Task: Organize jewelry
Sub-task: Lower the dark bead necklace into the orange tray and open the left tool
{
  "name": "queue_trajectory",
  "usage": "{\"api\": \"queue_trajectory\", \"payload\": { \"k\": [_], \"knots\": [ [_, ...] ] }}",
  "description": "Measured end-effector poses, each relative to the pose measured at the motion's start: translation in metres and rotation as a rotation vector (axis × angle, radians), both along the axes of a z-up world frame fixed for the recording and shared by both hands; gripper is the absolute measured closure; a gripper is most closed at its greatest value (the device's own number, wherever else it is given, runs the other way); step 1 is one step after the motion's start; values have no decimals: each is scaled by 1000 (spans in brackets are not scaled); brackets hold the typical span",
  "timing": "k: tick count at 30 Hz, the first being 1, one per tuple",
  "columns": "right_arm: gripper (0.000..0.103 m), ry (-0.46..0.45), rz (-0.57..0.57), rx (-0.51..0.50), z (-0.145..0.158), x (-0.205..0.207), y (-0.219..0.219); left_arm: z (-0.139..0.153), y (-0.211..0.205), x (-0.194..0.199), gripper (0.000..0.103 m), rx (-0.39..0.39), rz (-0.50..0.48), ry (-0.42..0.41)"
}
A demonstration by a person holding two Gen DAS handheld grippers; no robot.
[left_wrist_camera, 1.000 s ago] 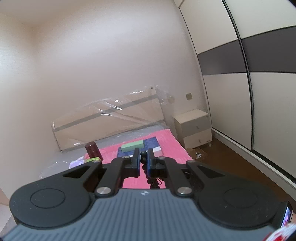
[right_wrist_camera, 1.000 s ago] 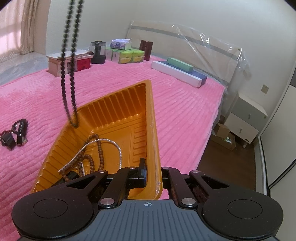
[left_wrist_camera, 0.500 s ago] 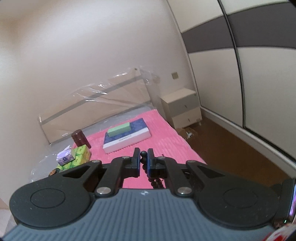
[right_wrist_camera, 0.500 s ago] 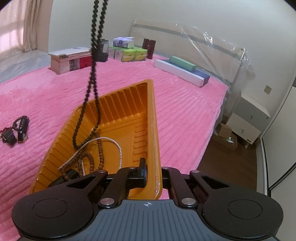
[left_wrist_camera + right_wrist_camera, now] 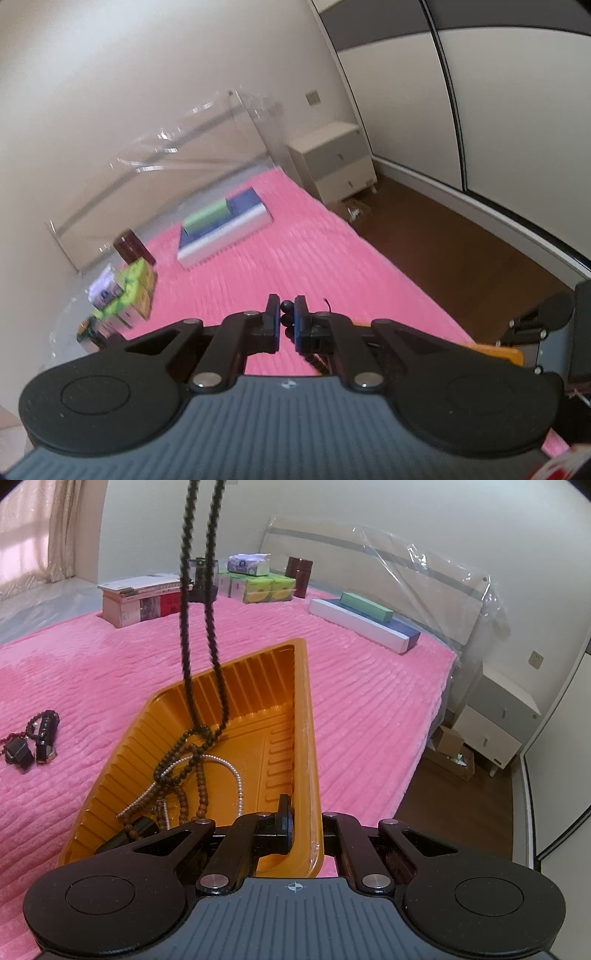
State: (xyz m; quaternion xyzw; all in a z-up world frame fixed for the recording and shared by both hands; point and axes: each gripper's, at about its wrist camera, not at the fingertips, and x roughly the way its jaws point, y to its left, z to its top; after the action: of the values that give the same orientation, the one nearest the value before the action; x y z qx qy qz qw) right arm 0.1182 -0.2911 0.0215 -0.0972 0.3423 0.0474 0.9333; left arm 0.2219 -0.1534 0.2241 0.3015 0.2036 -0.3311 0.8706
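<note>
Two dark beads sit pinched between the fingers of the left gripper point(image 5: 285, 320) in the left wrist view, so its jaws are nearly together and clamped on the black bead necklace point(image 5: 286, 317), whose strand drops out of sight below the fingers. Beyond them lies the pink bedspread point(image 5: 295, 258), with a long flat box point(image 5: 225, 229) bearing a green box near the headboard, and a corner of the orange tray point(image 5: 495, 352) shows at the right edge. In the right wrist view the right gripper point(image 5: 301, 823) is closed on the near right wall of the orange tray point(image 5: 306, 738), one finger inside and the other outside that wall. The black bead necklace point(image 5: 186, 602) hangs as a double strand from above the frame, and its lower end is coiled on the tray floor, lying over a brown bead string point(image 5: 201, 786) and a white pearl strand point(image 5: 236, 775). On the bedspread left of the tray, apart from it, lie a dark red bracelet point(image 5: 33, 723) and small dark pieces point(image 5: 16, 753).
</note>
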Motion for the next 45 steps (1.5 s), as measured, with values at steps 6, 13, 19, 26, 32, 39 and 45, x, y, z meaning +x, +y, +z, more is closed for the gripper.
{"api": "queue_trajectory", "payload": {
  "k": [6, 13, 19, 26, 32, 39, 45],
  "knots": [
    [99, 1, 0, 1, 0, 0, -1, -31, -4, 9, 97, 46, 6, 53],
    [99, 3, 2, 0, 1, 0, -1, -63, -9, 12, 97, 112, -24, 81],
    [99, 4, 2, 1, 0, 0, -3, -76, -14, 14, 97, 135, -39, 106],
    [99, 6, 0, 2, -1, 1, -3, -99, -18, 21, 97, 159, -41, 143],
    [99, 6, 0, 3, -1, 1, -3, -123, -16, 26, 97, 165, -20, 190],
    [99, 12, -2, 3, -4, 2, -3, -147, -14, 38, 97, 174, 8, 250],
    [99, 14, -2, 2, -3, 3, -3, -159, -11, 46, 97, 163, 35, 283]
  ]
}}
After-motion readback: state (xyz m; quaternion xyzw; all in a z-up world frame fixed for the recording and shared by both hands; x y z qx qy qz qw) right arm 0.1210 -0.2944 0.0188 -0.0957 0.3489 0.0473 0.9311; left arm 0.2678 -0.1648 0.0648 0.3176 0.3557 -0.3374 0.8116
